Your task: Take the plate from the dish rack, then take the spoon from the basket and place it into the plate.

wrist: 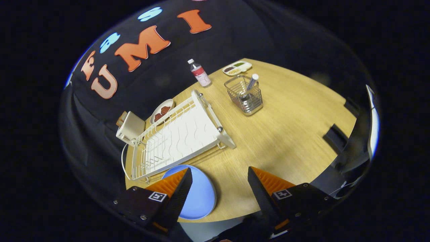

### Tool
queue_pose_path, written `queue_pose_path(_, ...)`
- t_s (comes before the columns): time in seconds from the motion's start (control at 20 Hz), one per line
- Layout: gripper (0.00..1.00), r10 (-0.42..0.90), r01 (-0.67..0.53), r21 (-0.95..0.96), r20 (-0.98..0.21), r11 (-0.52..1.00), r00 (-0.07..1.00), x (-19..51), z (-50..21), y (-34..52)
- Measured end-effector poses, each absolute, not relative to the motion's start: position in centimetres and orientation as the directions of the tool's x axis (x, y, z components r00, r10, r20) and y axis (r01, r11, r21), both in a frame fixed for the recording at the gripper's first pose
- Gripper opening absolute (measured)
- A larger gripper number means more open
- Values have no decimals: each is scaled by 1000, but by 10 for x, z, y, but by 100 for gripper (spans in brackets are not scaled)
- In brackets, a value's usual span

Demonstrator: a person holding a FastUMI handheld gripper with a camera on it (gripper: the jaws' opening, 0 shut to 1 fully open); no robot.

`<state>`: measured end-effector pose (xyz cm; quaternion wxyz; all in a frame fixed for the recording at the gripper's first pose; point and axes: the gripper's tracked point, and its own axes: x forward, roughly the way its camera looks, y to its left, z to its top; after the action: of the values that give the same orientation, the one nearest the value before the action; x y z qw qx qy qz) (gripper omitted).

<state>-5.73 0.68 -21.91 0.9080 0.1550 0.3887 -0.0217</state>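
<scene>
I see the hand-held gripper [220, 176] at the bottom of the frame, fingers spread wide with nothing between them. The blue plate [201, 198] lies flat on the counter [289, 134], partly behind the left finger. Just beyond it, left of centre, sits the white dish rack [178, 137], with no dishes in it. Past the rack, upper centre, the wire basket [244, 94] holds the spoon [251, 82], handle up. Farther back stand a small bottle [200, 73] and a divided tray [237, 68]. A saucer [161, 111] and a white box [130, 127] sit behind the rack.
</scene>
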Motion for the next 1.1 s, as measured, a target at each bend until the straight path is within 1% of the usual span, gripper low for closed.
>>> queue_pose_path(0.15, 99, -5, 94, 109, -625, 990, 780, -23, -183, -20)
queue_pose_path(0.3, 99, -30, 32, -5, -544, 999, 838, 4, -157, -38)
queue_pose_path(0.6, 99, -14, -31, -94, -452, 995, 892, 58, -157, -77)
queue_pose_path(0.8, 98, 56, -102, -83, -435, 991, 899, 90, -178, -95)
queue_pose_path(0.9, 90, 86, -126, -61, -440, 990, 894, 101, -188, -100)
queue_pose_path(0.95, 80, 104, -140, -52, -438, 989, 893, 106, -194, -102)
queue_pose_path(1.0, 76, 124, -162, -51, -441, 985, 889, 109, -200, -101)
queue_pose_path(1.05, 67, 140, -183, -55, -443, 982, 885, 113, -206, -101)
queue_pose_path(1.1, 63, 159, -206, -60, -443, 977, 882, 116, -210, -99)
